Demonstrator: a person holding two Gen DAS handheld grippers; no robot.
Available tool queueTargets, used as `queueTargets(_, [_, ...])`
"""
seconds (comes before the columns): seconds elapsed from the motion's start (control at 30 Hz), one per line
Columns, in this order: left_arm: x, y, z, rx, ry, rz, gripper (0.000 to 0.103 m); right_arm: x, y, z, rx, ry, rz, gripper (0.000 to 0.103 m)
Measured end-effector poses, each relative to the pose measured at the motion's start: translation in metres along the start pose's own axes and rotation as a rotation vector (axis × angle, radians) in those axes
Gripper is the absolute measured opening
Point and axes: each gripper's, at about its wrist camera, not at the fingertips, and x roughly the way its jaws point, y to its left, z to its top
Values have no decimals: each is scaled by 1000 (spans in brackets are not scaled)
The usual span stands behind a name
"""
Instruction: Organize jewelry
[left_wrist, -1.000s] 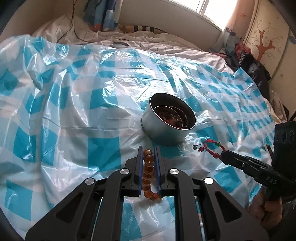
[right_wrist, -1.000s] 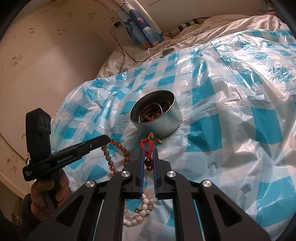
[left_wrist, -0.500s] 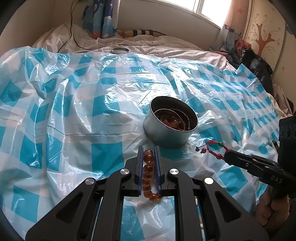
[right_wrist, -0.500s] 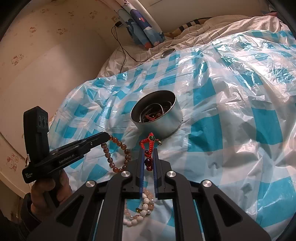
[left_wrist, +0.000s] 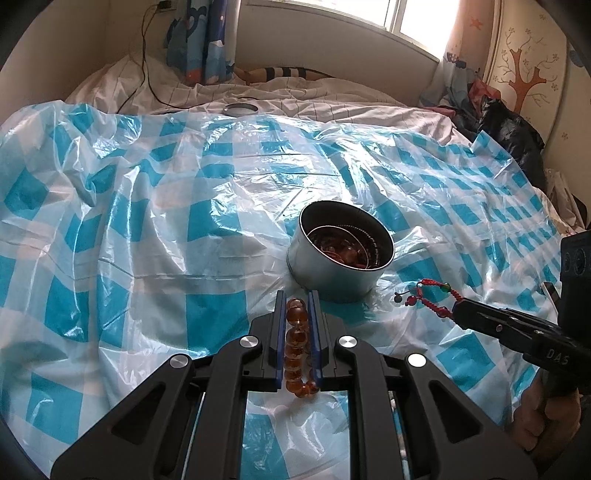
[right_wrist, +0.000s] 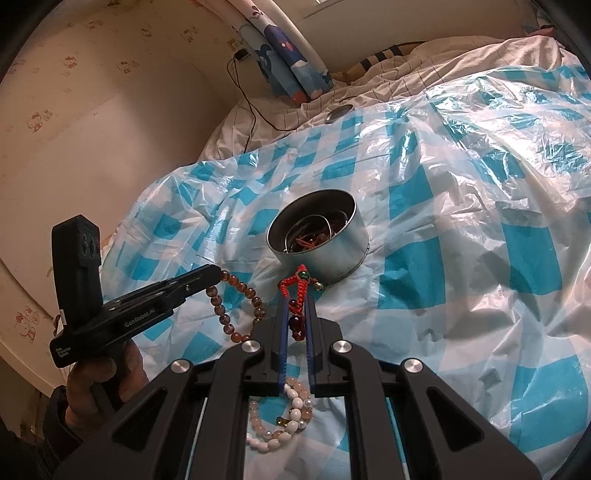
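An amber bead bracelet (left_wrist: 297, 345) is clamped between the narrowed jaws of the left gripper (left_wrist: 298, 306), just short of a round metal tin (left_wrist: 332, 284) already holding jewelry on a blue-and-white checked plastic sheet (left_wrist: 147, 240). At right, a red cord bracelet (left_wrist: 430, 297) is gripped at the tip of the right gripper (left_wrist: 458, 314), carried by a hand (left_wrist: 543, 417).

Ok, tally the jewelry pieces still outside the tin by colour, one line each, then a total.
Amber-brown bead bracelet, in the left hand-held gripper: 1
Red cord bracelet, in the right hand-held gripper: 1
White and pink bead bracelets, lying on the plastic sheet: 2, as far as I can tell
Total: 4
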Motion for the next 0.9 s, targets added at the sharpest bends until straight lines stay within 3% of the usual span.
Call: queueTargets(0.9, [-9,-36,13,50,-61,-24,10,-22,1,14,-3,-94,-21,9])
